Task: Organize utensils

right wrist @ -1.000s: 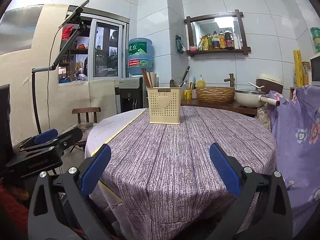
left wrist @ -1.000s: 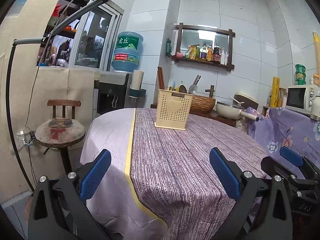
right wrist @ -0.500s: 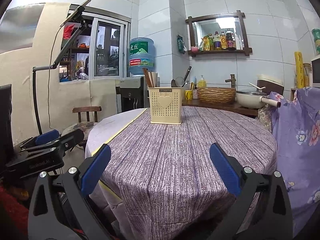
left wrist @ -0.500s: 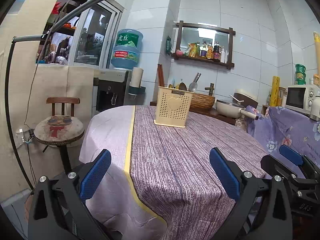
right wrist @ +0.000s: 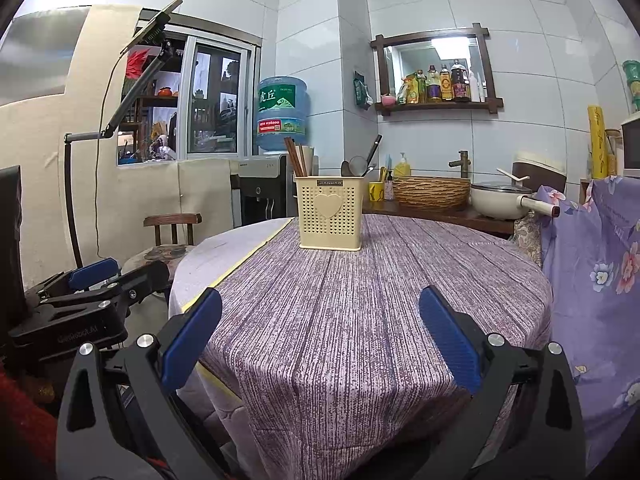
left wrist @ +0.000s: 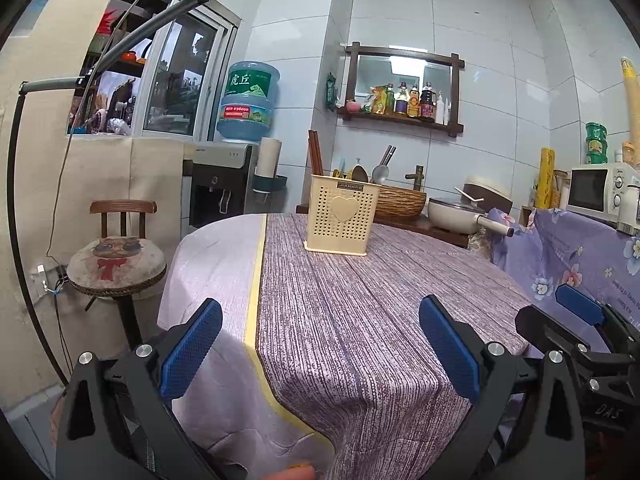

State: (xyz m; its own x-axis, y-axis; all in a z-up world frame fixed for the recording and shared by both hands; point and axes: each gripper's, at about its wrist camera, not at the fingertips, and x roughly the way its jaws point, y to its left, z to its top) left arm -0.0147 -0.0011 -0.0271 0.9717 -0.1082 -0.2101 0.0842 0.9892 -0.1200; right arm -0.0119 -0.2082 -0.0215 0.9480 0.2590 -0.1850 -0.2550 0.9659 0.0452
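Cream perforated plastic, stamped with a raised heart, is forming the rectangular utensil holder (left wrist: pixel 341 218) that is being carried upright toward the far side of the round desk (left wrist: pixel 360 312). Brown chopsticks (left wrist: pixel 315 158) and metal spoons (right wrist: pixel 357 165) are being held inside it, their upper ends sticking out above the rim. The desk is being covered by a woven purple striped cloth (right wrist: pixel 352 320) with a yellow band. The left hand-held gripper (left wrist: pixel 320 354) and the right hand-held gripper (right wrist: pixel 320 354) are each being held spread wide at the near edge, nothing between their blue ribbed pads (right wrist: pixel 191 338).
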